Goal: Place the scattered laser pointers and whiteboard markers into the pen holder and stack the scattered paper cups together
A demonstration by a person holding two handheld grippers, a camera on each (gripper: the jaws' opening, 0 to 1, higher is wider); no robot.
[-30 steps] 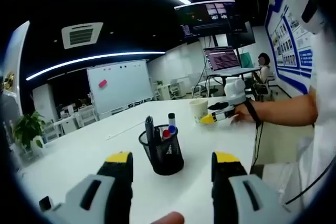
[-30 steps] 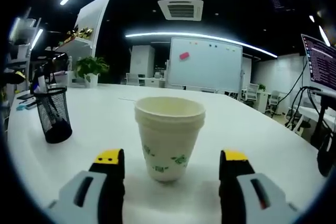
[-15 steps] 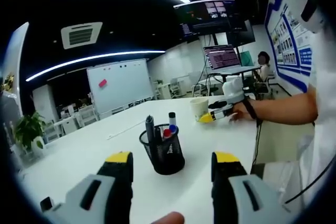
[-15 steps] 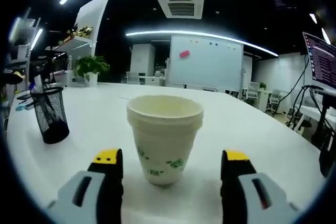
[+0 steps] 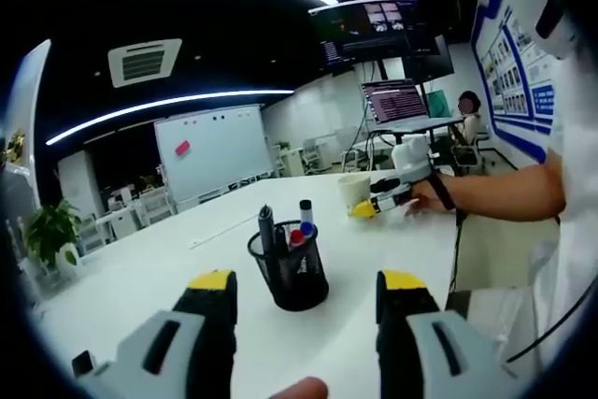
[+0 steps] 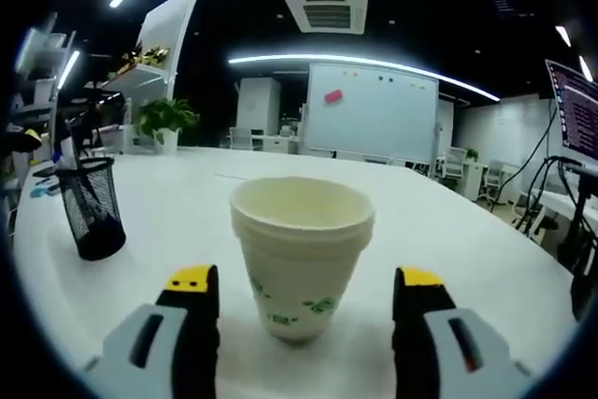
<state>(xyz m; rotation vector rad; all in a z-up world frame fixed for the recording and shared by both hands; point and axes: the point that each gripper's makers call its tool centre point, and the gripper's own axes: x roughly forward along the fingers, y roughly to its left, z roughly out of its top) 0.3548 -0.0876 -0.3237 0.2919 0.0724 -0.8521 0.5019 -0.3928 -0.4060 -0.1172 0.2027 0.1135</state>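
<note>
A white table (image 6: 486, 268) carries a mesh pen holder (image 6: 89, 217) and stacked paper cups (image 6: 301, 259).

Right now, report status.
Left gripper open, facing pen holder. Right gripper open, straddling paper cup stack, not touching. Nothing in the way.

open left tool (image 5: 306, 294), pen holder (image 5: 291, 270) ahead

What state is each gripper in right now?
Left gripper: open, empty, facing the pen holder.
Right gripper: open, jaws astride the paper cup.
</note>
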